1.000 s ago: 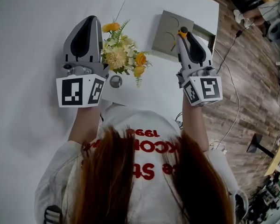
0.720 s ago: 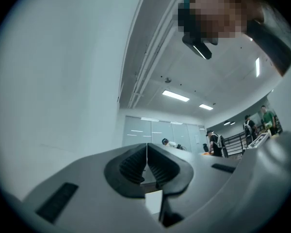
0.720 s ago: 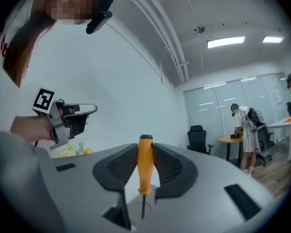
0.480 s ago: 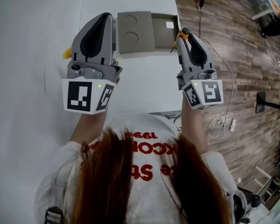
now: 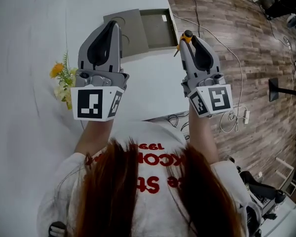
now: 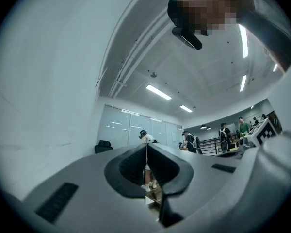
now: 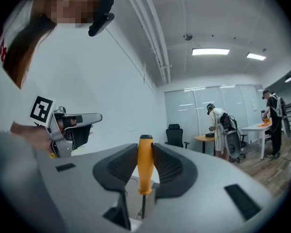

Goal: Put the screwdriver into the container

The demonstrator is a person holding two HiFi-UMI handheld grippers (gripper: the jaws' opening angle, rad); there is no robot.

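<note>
The screwdriver [image 5: 187,34] has an orange handle and a thin dark shaft. My right gripper [image 5: 187,39] is shut on the handle and holds it upright in the air at the table's right edge. In the right gripper view the handle [image 7: 145,163] stands between the two pads, shaft down. The grey container [image 5: 161,29] lies open on the white table just left of and beyond that gripper, its flat lid [image 5: 128,27] beside it. My left gripper [image 5: 113,25] hovers over the lid, shut and empty; its pads meet in the left gripper view [image 6: 147,153].
A bunch of yellow and white flowers [image 5: 62,81] lies on the table left of my left gripper. The table's right edge [image 5: 180,90] drops to a wooden floor with cables [image 5: 231,116]. Several people and office chairs show far off in both gripper views.
The view has swung: container and table now sit further left and up, and the flowers have gone from the middle to the far left. Both grippers keep their pose, the right one still holding the screwdriver.
</note>
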